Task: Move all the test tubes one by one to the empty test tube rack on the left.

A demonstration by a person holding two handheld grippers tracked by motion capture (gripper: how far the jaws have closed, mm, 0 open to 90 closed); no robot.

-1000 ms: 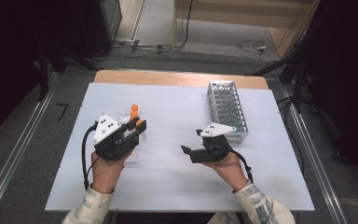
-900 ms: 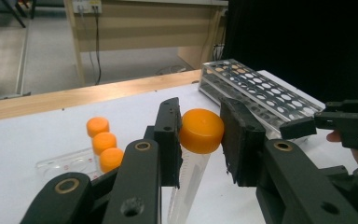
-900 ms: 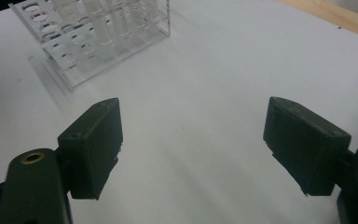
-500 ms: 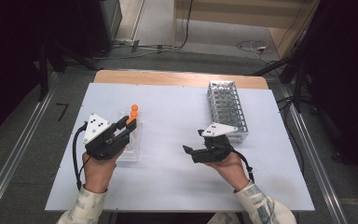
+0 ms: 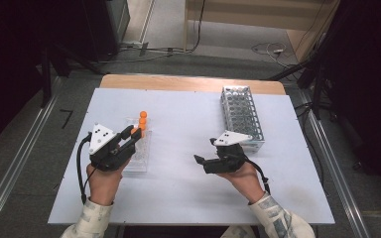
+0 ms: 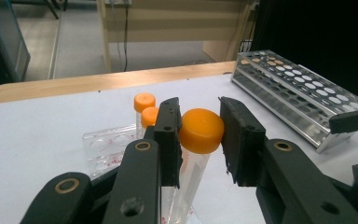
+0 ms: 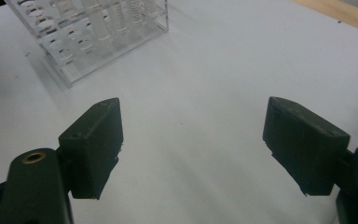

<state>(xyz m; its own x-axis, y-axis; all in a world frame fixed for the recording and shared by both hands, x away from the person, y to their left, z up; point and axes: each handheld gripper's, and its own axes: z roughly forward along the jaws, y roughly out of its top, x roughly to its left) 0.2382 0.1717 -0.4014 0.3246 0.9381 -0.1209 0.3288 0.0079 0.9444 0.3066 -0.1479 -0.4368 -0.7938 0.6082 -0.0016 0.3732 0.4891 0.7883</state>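
No text or labels are legible

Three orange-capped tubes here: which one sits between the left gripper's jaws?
The nearest tube, its cap level with the left gripper pads; the other two stand behind in the clear rack.

The white tabletop [image 5: 188,148] was brightly and evenly lit from above, while the room to the far left and right fell into near-black. Shadows were soft and short: a faint one lay beside the clear rack [image 7: 98,32] in the right gripper view. No harsh glare showed on the tabletop. In the left gripper view the orange cap [image 6: 201,130] was fairly sharp, the near jaws soft, and the metal rack [image 6: 303,93] slightly blurred. The high view looked grainy.
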